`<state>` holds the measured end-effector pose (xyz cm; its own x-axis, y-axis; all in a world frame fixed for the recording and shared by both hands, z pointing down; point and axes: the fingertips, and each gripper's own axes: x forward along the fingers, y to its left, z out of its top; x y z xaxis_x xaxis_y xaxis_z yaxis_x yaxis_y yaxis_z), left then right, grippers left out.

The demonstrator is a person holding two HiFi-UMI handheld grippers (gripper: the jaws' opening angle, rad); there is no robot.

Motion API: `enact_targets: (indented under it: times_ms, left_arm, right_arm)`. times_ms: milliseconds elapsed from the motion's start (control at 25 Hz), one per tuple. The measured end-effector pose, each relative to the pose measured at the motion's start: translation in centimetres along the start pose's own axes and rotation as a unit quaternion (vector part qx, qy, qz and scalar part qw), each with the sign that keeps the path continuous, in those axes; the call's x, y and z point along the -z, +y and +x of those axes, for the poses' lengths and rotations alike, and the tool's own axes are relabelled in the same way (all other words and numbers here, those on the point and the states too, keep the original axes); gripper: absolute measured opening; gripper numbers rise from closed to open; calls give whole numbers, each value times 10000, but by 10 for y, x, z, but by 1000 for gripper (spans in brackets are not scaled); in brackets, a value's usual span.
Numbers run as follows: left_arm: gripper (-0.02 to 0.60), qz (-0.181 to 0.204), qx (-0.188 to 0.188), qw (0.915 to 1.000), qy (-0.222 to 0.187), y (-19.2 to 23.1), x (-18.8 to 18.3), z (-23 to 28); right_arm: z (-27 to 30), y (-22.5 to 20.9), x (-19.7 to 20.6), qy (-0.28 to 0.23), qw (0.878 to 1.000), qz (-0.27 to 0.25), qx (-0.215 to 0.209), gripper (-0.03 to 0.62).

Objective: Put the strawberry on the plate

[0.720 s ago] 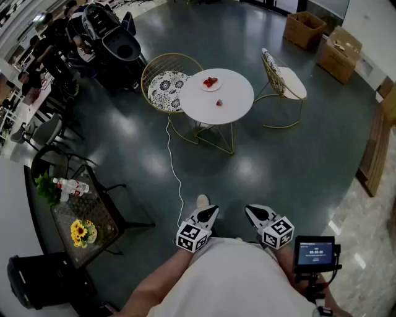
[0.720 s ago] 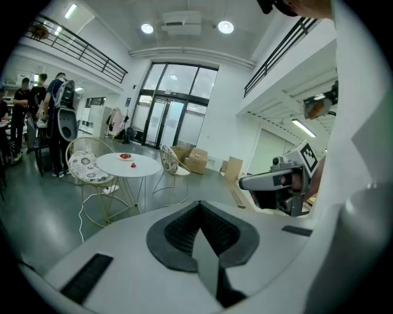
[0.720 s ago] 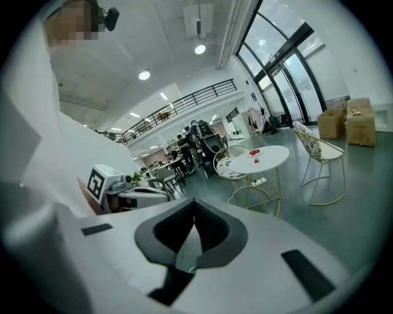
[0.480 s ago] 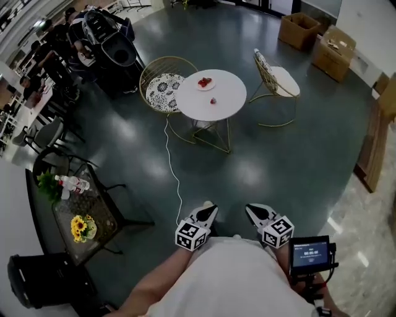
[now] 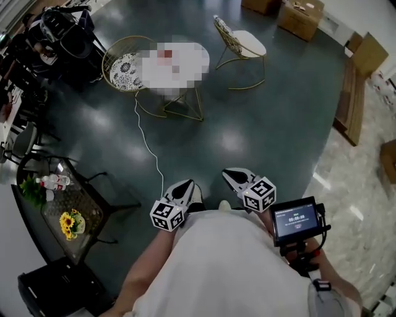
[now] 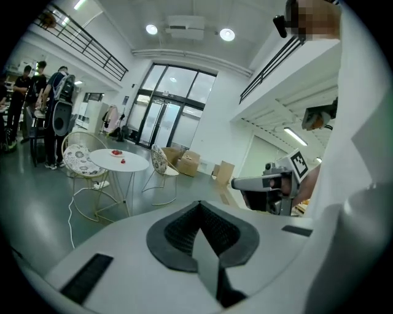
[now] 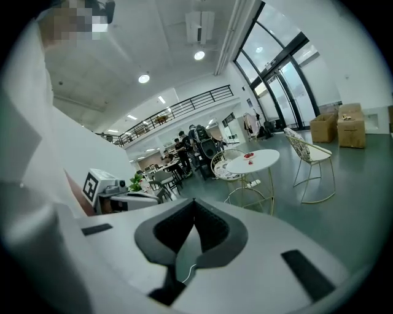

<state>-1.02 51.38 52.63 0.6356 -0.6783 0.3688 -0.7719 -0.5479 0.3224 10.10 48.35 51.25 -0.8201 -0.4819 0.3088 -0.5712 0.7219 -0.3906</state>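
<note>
A round white table (image 6: 120, 162) stands far off across the grey floor. On it is a small plate (image 6: 115, 153) with something red on it, and a lone strawberry (image 6: 123, 161) lies beside the plate. The right gripper view shows the same table (image 7: 253, 160), plate (image 7: 248, 156) and strawberry (image 7: 250, 163). In the head view a mosaic patch covers the table top. My left gripper (image 5: 189, 184) and right gripper (image 5: 227, 174) are held close to my body, both shut and empty, far from the table.
Two wire chairs (image 5: 241, 42) (image 5: 124, 65) flank the table. A white cable (image 5: 148, 139) runs across the floor from it. Cardboard boxes (image 5: 300, 15) stand at the back. A dark side table (image 5: 68, 213) with flowers is at the left. A small screen (image 5: 296, 218) sits by my right hand.
The head view has swung: the table has slid up and to the left in the picture. Both grippers stay shut near my body, slightly higher in view.
</note>
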Motion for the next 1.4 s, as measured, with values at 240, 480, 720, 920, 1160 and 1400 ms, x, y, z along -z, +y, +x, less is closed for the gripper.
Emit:
enact_targets:
  times_ms: [240, 480, 720, 920, 1160, 1400]
  left_arm:
    - [6, 117, -91, 9999, 24, 10, -11, -5]
    - [6, 256, -79, 9996, 84, 21, -8, -10]
    - [6, 257, 128, 9994, 178, 40, -9, -9]
    - [6, 315, 208, 9990, 260, 79, -11, -9]
    - [6, 400, 185, 9985, 330, 100, -14, -13]
    - [6, 423, 206, 9985, 284, 116, -31, -17]
  right_arm:
    - [6, -1, -16, -90, 9999, -58, 74, 5]
    - [16, 4, -15, -181, 9998, -8, 123, 5]
    - [35, 1, -19, -178, 9992, 82, 337, 5]
    - [74, -3, -22, -117, 9988, 86, 457, 5]
    - [96, -7, -22, -25, 9979, 115, 629, 5]
    - [116, -12, -35, 67, 9969, 124, 779, 5]
